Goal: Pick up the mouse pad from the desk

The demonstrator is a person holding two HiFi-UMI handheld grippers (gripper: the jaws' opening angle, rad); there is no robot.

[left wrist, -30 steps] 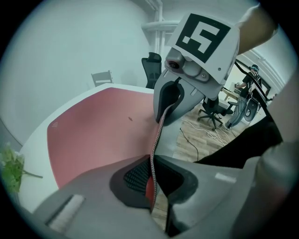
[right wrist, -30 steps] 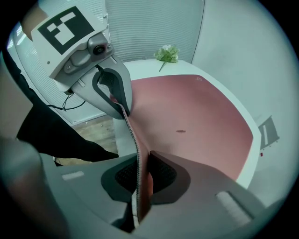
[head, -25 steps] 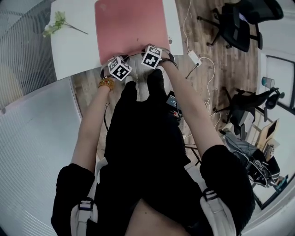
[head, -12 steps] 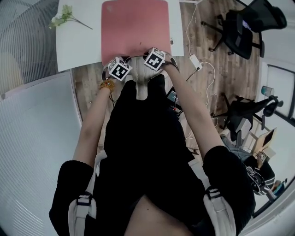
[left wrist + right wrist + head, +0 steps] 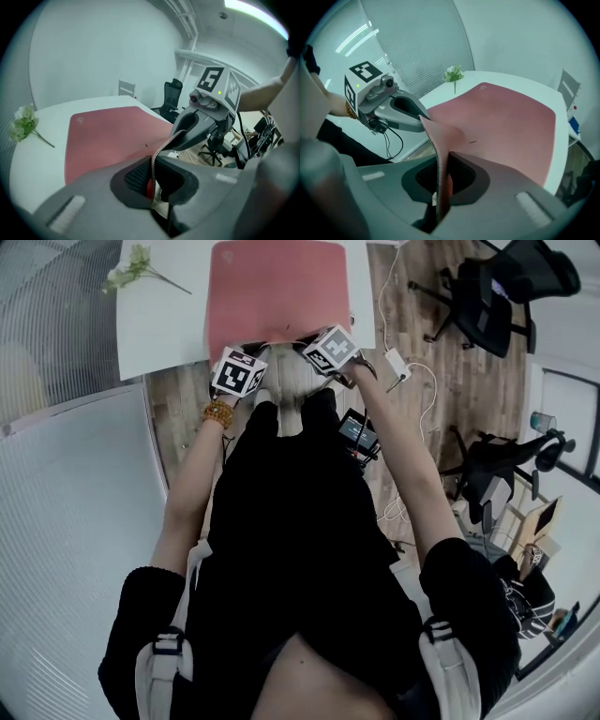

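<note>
A large pink mouse pad [image 5: 277, 292] lies on the white desk [image 5: 164, 329], its near edge lifted off the desk's front edge. My left gripper [image 5: 246, 352] is shut on the pad's near edge at the left. My right gripper [image 5: 305, 343] is shut on the same edge at the right. In the left gripper view the pad's stitched edge [image 5: 157, 152] runs up between the jaws to the right gripper [image 5: 199, 124]. In the right gripper view the pad [image 5: 501, 122] curls up at its near edge [image 5: 436, 154], pinched between the jaws, with the left gripper [image 5: 401, 112] holding its far corner.
A small sprig of flowers [image 5: 131, 273] lies on the desk left of the pad. Black office chairs [image 5: 497, 287] stand on the wooden floor at the right, with a white power strip and cable [image 5: 396, 360] near the desk. A frosted glass partition [image 5: 66, 521] stands at the left.
Both grippers have risen and drawn slightly apart, and the pad's near edge has come up off the desk between them.
</note>
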